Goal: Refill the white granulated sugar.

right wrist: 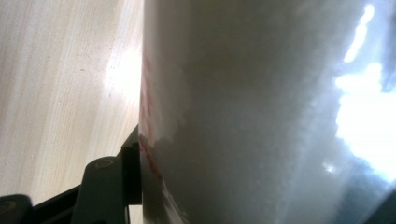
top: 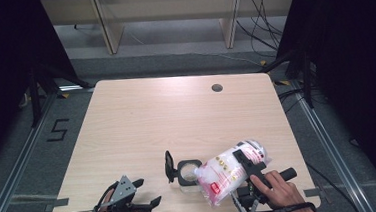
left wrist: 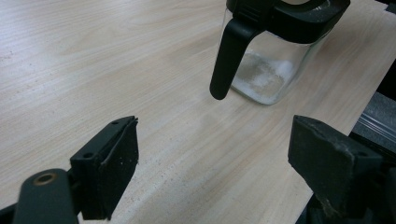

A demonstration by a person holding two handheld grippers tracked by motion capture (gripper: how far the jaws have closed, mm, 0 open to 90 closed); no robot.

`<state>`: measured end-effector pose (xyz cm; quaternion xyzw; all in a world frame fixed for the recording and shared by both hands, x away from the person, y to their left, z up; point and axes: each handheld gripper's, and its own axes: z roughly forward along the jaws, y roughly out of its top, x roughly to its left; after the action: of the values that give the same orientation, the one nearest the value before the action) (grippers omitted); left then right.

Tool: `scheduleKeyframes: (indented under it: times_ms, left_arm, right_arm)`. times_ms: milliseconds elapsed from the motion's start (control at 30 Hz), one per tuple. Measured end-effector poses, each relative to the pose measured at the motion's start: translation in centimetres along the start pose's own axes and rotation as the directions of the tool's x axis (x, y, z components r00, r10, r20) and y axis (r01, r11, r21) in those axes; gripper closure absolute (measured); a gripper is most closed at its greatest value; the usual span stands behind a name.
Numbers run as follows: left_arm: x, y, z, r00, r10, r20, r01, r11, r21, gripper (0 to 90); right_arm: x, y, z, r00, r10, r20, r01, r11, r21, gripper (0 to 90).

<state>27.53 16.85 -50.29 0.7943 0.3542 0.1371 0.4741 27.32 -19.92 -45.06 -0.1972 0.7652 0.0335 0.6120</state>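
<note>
Pale wooden table (top: 142, 124), dark surround, cables on floor behind.

High view: right gripper (top: 250, 168) clamped across bag of white granules (top: 230, 170), tilted, mouth over open glass jar (top: 189, 175) at near edge; left gripper (top: 143, 193) idle beside it, holding nothing.

Left gripper view: jaws wide apart, empty; white layer in jar bottom, black lid (left wrist: 233, 51) hanging open.

Right gripper view: bag pressed against pad, red print close up.

Advisable: hold mouth centred, raise tilt slowly, steady jar if needed.

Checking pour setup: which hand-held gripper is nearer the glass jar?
Right. The right hand-held gripper holds the bag tilted beside the glass jar; the left hand-held gripper sits open, farther off.
</note>
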Motion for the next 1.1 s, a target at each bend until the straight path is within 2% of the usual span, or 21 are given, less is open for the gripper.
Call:
scheduleKeyframes:
  times_ms: [33,67,167,267,333,367,400,433,467,533,567,633,667,700,733,767,800,833,933,967,1100]
  left_arm:
    - [-0.04,0.0,0.03,1.0,-0.005,0.002,0.005,1.0,-0.004,15.8]
    - [-0.07,0.0,0.03,1.0,-0.007,0.002,0.007,1.0,-0.006,15.8]
    - [-0.06,0.07,-0.06,1.0,0.005,-0.005,-0.005,1.0,0.005,15.8]
    - [-0.05,0.04,0.01,1.0,0.004,0.001,-0.004,1.0,0.003,15.8]
    - [-0.05,0.04,0.03,1.0,0.005,0.004,-0.005,1.0,-0.001,15.8]
    - [-0.03,0.06,0.04,1.0,0.006,0.004,-0.006,1.0,0.001,15.8]
    - [-0.01,0.07,0.03,0.9999,0.012,-0.001,-0.012,0.9999,0.008,15.8]
    - [-0.17,-0.01,0.07,0.9999,-0.016,-0.003,0.016,0.9999,0.007,15.8]
    - [-0.22,-0.03,0.08,0.9999,-0.015,0.001,0.015,0.9999,0.0,15.8]
    - [-0.23,-0.01,-0.03,0.9998,-0.018,-0.007,0.018,0.9998,0.004,15.8]
    - [-0.04,0.07,-0.05,1.0,0.008,-0.003,-0.008,1.0,0.001,15.8]
    - [-0.09,0.05,-0.04,1.0,0.004,-0.003,-0.004,1.0,0.0,15.8]
    - [-0.22,-0.04,-0.01,0.9998,-0.017,0.0,0.017,0.9998,-0.003,15.8]
    - [-0.15,-0.01,-0.07,1.0,-0.006,0.001,0.006,1.0,0.001,15.8]
    - [-0.19,0.0,-0.06,0.9999,-0.015,-0.001,0.015,0.9999,-0.002,15.8]
    - [-0.11,0.03,-0.03,1.0,-0.005,0.001,0.005,1.0,-0.007,15.8]
    - [-0.05,0.06,-0.02,1.0,0.005,0.003,-0.005,1.0,-0.003,15.8]
    - [-0.24,0.01,-0.05,0.9999,-0.014,-0.007,0.014,0.9999,0.004,15.8]
    - [-0.07,0.04,-0.08,0.9999,0.012,0.001,-0.012,0.9999,0.003,15.8]
    - [-0.22,-0.01,0.04,0.9998,-0.022,0.001,0.022,0.9997,-0.007,15.8]
    - [-0.18,-0.03,-0.07,1.0,-0.003,-0.001,0.003,1.0,0.007,15.8]
  right_arm:
    - [0.15,-0.03,0.07,0.9998,0.019,0.004,-0.019,1.0,-0.006,39.3]
    - [0.13,-0.01,0.0,0.9997,0.023,-0.005,-0.023,1.0,0.003,39.3]
    - [0.18,-0.14,0.03,0.9995,0.027,0.015,-0.027,1.0,-0.001,39.3]
    - [0.04,-0.24,0.03,1.0,-0.002,0.004,0.002,1.0,0.012,39.4]
    - [0.12,-0.26,-0.06,0.9999,0.009,-0.01,-0.008,0.999,0.032,39.4]
    - [0.33,-0.32,-0.09,0.9993,0.037,-0.003,-0.037,0.999,0.034,39.4]
    - [0.32,-0.34,-0.12,0.9994,0.034,-0.003,-0.034,0.999,0.034,39.4]
    - [0.25,-0.3,-0.19,0.9996,0.027,-0.009,-0.027,0.999,0.041,39.4]
    - [0.11,-0.28,-0.07,0.9999,0.008,-0.009,-0.008,1.0,0.027,39.4]
    - [0.13,-0.26,0.04,0.9996,0.0,0.028,0.0,1.0,0.003,39.4]
    - [-0.04,-0.22,0.04,0.9994,-0.023,0.025,0.023,1.0,0.0,39.4]
    - [0.43,-0.12,-0.14,0.9996,0.02,0.021,-0.021,0.999,0.029,39.4]
    - [0.15,-0.05,-0.27,0.9999,-0.005,-0.009,0.006,0.999,0.049,39.4]
    - [0.24,-0.11,-0.03,0.9998,-0.006,0.018,0.006,1.0,0.019,39.4]
    - [0.31,-0.1,-0.11,0.9999,0.01,0.007,-0.01,0.999,0.031,39.5]
    - [0.16,-0.1,0.06,0.9996,-0.016,0.022,0.015,1.0,0.01,39.5]
    - [0.24,-0.1,0.02,0.9998,-0.012,0.016,0.012,1.0,0.017,39.5]
    - [0.08,-0.04,0.05,0.9993,-0.032,0.017,0.031,0.999,0.018,39.5]
    - [0.17,-0.02,0.01,0.9997,-0.024,0.008,0.023,0.999,0.027,39.5]
    - [0.07,-0.02,0.03,0.9992,-0.036,0.016,0.036,0.999,0.021,39.5]
    - [0.23,-0.12,0.03,0.9995,-0.025,0.02,0.025,1.0,0.018,39.6]
